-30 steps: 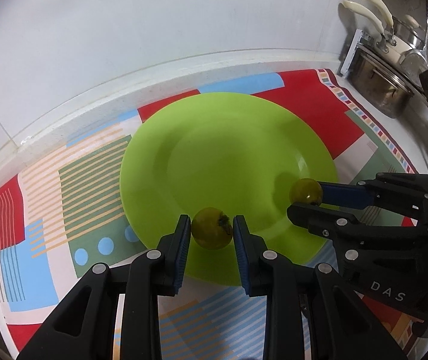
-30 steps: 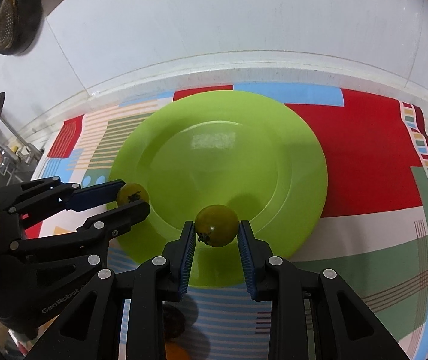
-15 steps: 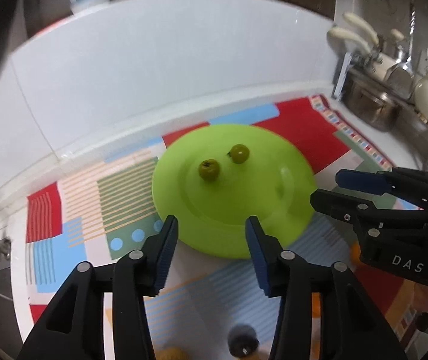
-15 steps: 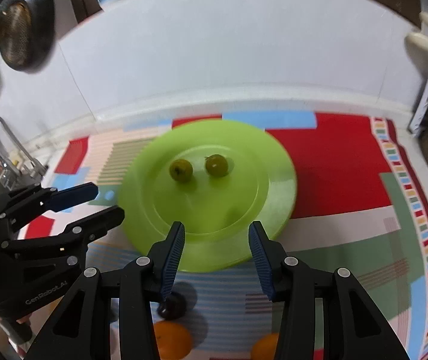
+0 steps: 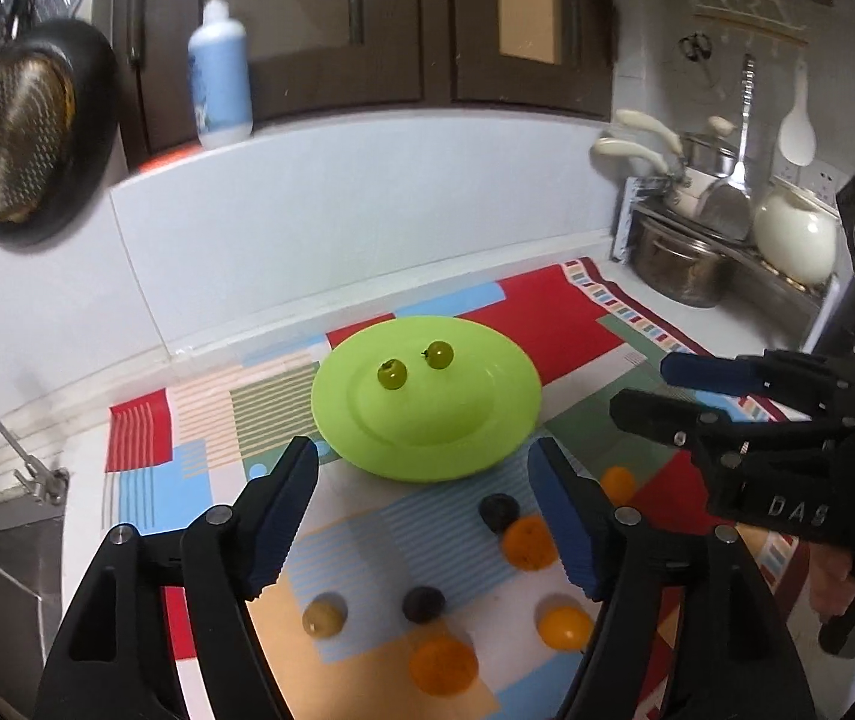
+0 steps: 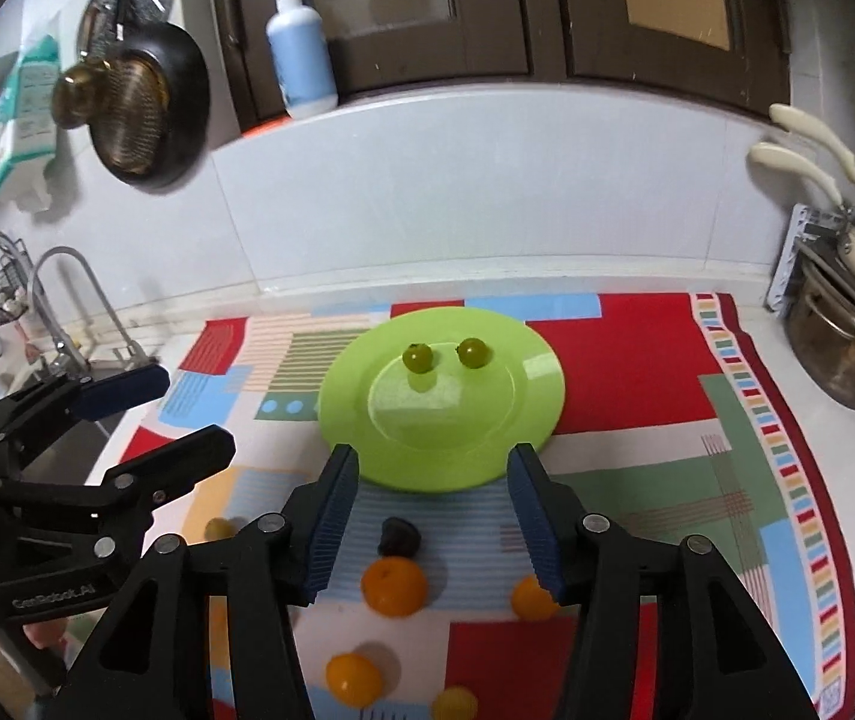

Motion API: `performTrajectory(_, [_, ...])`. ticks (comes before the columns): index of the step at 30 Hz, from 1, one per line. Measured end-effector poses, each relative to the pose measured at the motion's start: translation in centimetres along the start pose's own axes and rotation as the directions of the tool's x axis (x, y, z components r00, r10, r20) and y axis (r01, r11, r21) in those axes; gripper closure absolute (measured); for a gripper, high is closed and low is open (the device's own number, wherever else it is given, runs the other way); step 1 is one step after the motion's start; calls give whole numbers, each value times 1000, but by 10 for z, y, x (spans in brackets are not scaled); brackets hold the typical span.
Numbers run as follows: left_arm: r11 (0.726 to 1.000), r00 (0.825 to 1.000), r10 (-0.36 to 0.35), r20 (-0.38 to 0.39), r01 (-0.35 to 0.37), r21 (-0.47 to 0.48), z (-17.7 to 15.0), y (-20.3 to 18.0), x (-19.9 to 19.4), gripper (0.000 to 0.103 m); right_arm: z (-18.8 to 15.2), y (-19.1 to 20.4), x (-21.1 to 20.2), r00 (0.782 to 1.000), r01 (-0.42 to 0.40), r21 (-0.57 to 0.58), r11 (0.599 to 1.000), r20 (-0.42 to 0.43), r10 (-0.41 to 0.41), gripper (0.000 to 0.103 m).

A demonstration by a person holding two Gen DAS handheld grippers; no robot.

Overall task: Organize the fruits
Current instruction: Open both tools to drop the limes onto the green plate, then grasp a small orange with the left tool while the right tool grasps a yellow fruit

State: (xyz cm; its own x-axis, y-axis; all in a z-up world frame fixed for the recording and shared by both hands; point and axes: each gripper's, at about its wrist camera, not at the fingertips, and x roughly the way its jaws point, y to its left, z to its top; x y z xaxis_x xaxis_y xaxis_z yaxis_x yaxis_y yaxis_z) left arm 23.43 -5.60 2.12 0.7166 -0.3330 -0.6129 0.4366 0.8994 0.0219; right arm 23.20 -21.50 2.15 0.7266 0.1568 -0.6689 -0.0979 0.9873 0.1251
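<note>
A lime-green plate sits on the patterned mat. Two small green fruits lie side by side on its far part: left one, right one. Loose fruits lie on the mat nearer me: several orange ones, two dark plums, and a yellow-green one. My left gripper and right gripper are both open and empty, raised above the loose fruits, short of the plate.
The white backsplash wall runs behind the mat. Metal pots on a rack stand at the right. A sink with faucet is at the left. A pan hangs on the wall; a lotion bottle stands on the ledge.
Both grippers let go of the two green fruits onto the plate, opened wide, and pulled back and up away from it, bringing the loose fruits into view.
</note>
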Motion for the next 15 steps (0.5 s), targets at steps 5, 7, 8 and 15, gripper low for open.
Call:
performTrajectory(5, [1000, 1000, -14, 16, 14, 24, -15, -17, -21, 30, -14, 0, -32, 999, 22, -7, 1000, 38, -21, 50])
performTrajectory(7, [1000, 1000, -12, 27, 11, 29, -20, -23, -29, 29, -19, 1, -40, 999, 28, -19, 999, 42, -28, 50])
performTrajectory(8, [999, 999, -12, 34, 11, 33, -22, -26, -32, 29, -21, 1, -43, 999, 29, -23, 999, 44, -28, 50])
performTrajectory(15, [998, 998, -20, 66, 15, 65, -40, -42, -46, 29, -42, 3, -67, 996, 55, -65, 996, 72, -50, 50])
